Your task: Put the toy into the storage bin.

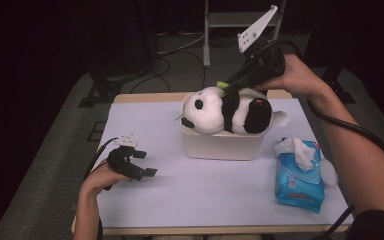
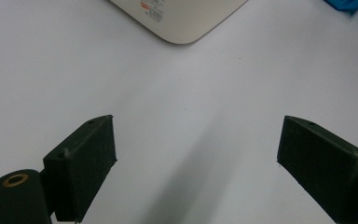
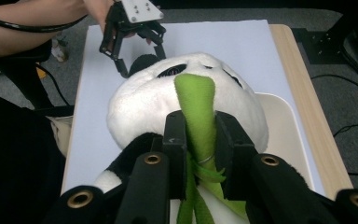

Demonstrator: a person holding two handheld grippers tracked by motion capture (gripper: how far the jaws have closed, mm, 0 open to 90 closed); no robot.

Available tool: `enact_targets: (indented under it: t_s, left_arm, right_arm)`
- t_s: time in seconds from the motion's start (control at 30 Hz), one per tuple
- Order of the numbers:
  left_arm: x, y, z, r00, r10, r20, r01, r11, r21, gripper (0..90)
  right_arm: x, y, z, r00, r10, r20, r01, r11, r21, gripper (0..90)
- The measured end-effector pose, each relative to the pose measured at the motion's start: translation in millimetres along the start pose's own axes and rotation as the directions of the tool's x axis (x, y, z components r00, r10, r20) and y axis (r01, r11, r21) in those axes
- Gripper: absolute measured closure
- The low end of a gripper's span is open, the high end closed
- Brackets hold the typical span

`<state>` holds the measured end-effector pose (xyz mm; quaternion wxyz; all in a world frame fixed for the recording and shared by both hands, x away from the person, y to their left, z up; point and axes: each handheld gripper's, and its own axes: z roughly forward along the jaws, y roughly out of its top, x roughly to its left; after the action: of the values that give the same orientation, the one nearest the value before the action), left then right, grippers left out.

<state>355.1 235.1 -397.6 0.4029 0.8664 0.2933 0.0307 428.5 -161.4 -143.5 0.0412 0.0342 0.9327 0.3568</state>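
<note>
A black and white plush panda (image 1: 225, 110) lies across the rim of a cream tub (image 1: 220, 145) at the middle of the table. My right gripper (image 1: 232, 86) comes in from the far right and is shut on the green bamboo stalk (image 3: 196, 116) that the panda carries, with the pads (image 3: 176, 140) pressing its sides just behind the head (image 3: 168, 100). My left gripper (image 1: 145, 162) rests open near the table's left front, over bare white table (image 2: 177, 116), nothing between its wide jaws.
A blue pack of wet wipes (image 1: 298, 175) with a tissue pulled up lies at the right front. A corner of the tub (image 2: 177, 21) sits ahead of the left gripper. The wooden table edge (image 1: 145, 97) borders the white sheet at the back.
</note>
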Motion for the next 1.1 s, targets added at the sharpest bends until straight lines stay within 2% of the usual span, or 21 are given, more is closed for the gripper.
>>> enact_targets:
  t_s: [0.17, 0.23, 0.3, 0.33, 0.47, 0.53, 0.63, 0.67, 0.77, 0.8, 0.87, 0.93, 1.1]
  left_arm:
    - [0.9, -0.9, -1.0, 1.0000, -0.005, -0.003, 0.005, 1.0000, -0.003, 10.6]
    - [1.5, -1.2, -1.3, 1.0000, -0.006, -0.003, 0.006, 1.0000, -0.004, 10.6]
    - [2.0, -1.8, -1.6, 1.0000, -0.009, -0.003, 0.009, 1.0000, -0.001, 10.6]
    - [2.8, -2.6, -1.3, 0.9999, -0.013, -0.003, 0.013, 0.9999, -0.001, 10.6]
    - [4.0, -4.1, -0.4, 0.9998, -0.019, -0.001, 0.019, 0.9998, 0.004, 10.6]
    - [5.0, -5.0, -0.2, 0.9997, -0.025, -0.003, 0.025, 0.9997, 0.001, 10.5]
    - [5.4, -5.5, -0.4, 0.9996, -0.029, -0.001, 0.029, 0.9996, -0.002, 10.6]
    - [5.7, -5.8, -0.5, 0.9996, -0.029, -0.003, 0.029, 0.9996, -0.001, 10.5]
    - [5.8, -6.2, -0.6, 0.9995, -0.030, -0.003, 0.030, 0.9995, 0.000, 10.5]
    - [5.7, -6.5, -0.4, 0.9995, -0.031, -0.004, 0.031, 0.9995, -0.002, 10.5]
    - [5.8, -6.4, -0.5, 0.9996, -0.027, -0.004, 0.027, 0.9996, 0.001, 10.5]
    - [5.6, -6.3, -0.1, 0.9997, -0.025, -0.003, 0.025, 0.9997, 0.003, 10.5]
    - [5.4, -6.2, 1.3, 0.9997, -0.023, -0.001, 0.023, 0.9997, 0.009, 10.5]
  right_arm:
    - [-12.2, 0.5, 1.0, 0.9999, 0.011, 0.005, -0.011, 1.000, 0.007, 74.9]
    - [-23.3, -1.1, 2.9, 0.9997, 0.024, 0.009, -0.024, 1.000, 0.010, 74.9]
    - [-26.9, -2.0, 3.8, 0.9997, 0.024, 0.010, -0.024, 1.000, 0.010, 74.9]
    - [-34.6, -3.5, 5.3, 0.9992, 0.039, 0.010, -0.039, 0.999, 0.014, 74.9]
    - [-45.8, -6.6, 9.1, 0.9983, 0.057, 0.004, -0.057, 0.998, 0.009, 74.9]
    - [-55.3, -10.7, 16.8, 0.9978, 0.066, -0.006, -0.066, 0.998, 0.014, 74.9]
    - [-61.1, -14.3, 23.4, 0.9967, 0.079, -0.017, -0.079, 0.997, 0.019, 74.9]
    - [-67.3, -19.4, 32.0, 0.9952, 0.094, -0.028, -0.093, 0.995, 0.030, 74.8]
    - [-71.7, -24.1, 39.2, 0.9940, 0.103, -0.037, -0.102, 0.994, 0.039, 74.9]
    - [-76.0, -30.1, 48.0, 0.9926, 0.115, -0.040, -0.113, 0.992, 0.052, 74.8]
    - [-77.6, -32.1, 50.6, 0.9919, 0.120, -0.041, -0.118, 0.992, 0.052, 74.8]
    - [-83.7, -40.4, 59.4, 0.9877, 0.149, -0.047, -0.146, 0.988, 0.055, 74.8]
    - [-90.9, -50.3, 73.8, 0.9818, 0.181, -0.057, -0.177, 0.982, 0.065, 74.8]
